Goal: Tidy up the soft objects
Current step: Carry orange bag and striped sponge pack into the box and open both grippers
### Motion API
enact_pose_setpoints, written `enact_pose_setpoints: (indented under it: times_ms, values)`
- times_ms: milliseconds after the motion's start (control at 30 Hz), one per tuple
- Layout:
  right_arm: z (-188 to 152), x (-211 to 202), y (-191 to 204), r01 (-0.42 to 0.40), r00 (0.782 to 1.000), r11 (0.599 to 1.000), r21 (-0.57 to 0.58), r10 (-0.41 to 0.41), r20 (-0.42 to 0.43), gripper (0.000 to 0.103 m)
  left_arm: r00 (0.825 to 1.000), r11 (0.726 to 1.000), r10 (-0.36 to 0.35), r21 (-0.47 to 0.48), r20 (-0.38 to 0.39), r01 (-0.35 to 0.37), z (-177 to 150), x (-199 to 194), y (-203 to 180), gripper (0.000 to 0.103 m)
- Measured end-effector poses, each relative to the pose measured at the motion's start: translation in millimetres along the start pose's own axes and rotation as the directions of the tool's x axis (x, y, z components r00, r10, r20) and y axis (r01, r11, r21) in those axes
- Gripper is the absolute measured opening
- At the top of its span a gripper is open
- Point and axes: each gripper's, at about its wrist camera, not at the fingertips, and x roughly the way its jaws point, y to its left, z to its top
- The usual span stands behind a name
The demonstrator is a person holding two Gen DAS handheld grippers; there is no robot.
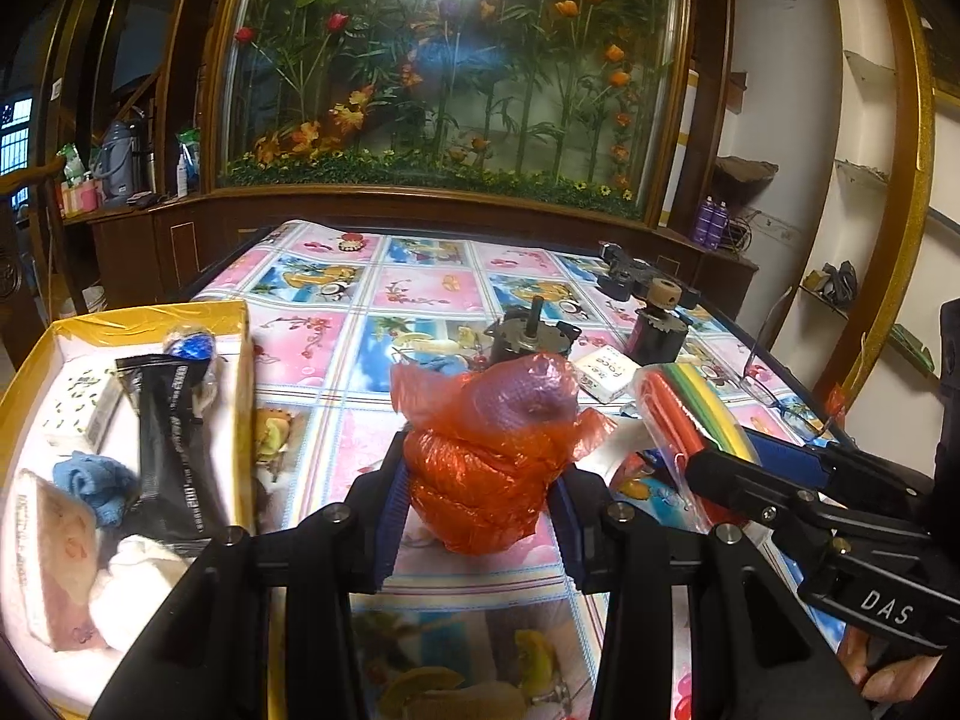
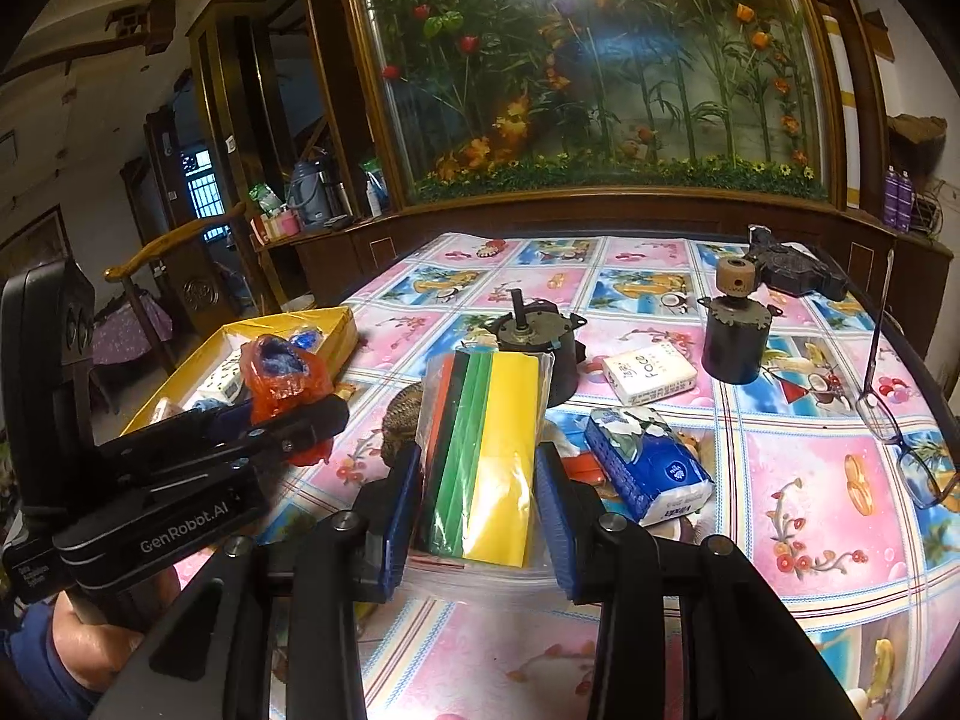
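My left gripper (image 1: pixel 477 495) is shut on a crumpled red plastic bag (image 1: pixel 486 450) and holds it above the patterned tablecloth. That same bag (image 2: pixel 282 378) and the left gripper (image 2: pixel 288 426) show at the left of the right wrist view. My right gripper (image 2: pixel 477 492) is shut on a clear packet of coloured sheets (image 2: pixel 486 450), striped red, green and yellow. The packet (image 1: pixel 690 414) also appears in the left wrist view, with the right gripper (image 1: pixel 738 462) at its lower end. A yellow box (image 1: pixel 144 324) at the left holds a blue cloth (image 1: pixel 90 480), a black tube (image 1: pixel 162 438) and white soft items.
On the table (image 2: pixel 810 480) lie a blue tissue pack (image 2: pixel 648 468), a white "face" tissue pack (image 2: pixel 648 378), two motors (image 2: pixel 534 330) (image 2: pixel 735 336), a black tool (image 2: pixel 798 270), glasses (image 2: pixel 906 444) and a brown woven item (image 2: pixel 402 420). A wooden chair (image 2: pixel 168 264) stands at the left.
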Motion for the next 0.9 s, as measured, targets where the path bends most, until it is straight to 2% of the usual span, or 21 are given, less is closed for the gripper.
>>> enact_pose_setpoints:
  times_ms: [233, 400, 633, 833, 900]
  values:
    - [1, -1, 22, -0.041, 0.999, 0.999, -0.022, 0.041, -0.011, 0.041, 0.999, 0.995, 0.036, -0.093, -0.022, -0.038, -3, -28, 46, 0.041]
    - [3, 0, 43, -0.084, 0.996, 0.995, -0.048, 0.083, -0.016, 0.041, 0.993, 0.985, 0.113, -0.127, -0.035, -0.117, -8, -43, 83, 0.041]
    - [4, 5, 77, -0.139, 0.99, 0.984, -0.111, 0.134, -0.047, 0.041, 0.973, 0.949, 0.206, -0.221, -0.104, -0.224, -24, -51, 144, 0.041]
    - [11, 21, 110, -0.212, 0.975, 0.968, -0.136, 0.2, -0.094, 0.041, 0.953, 0.908, 0.279, -0.291, -0.119, -0.303, -29, -68, 191, 0.041]
    - [14, 29, 123, -0.242, 0.967, 0.959, -0.145, 0.226, -0.114, 0.041, 0.954, 0.9, 0.275, -0.315, -0.123, -0.3, -30, -72, 202, 0.041]
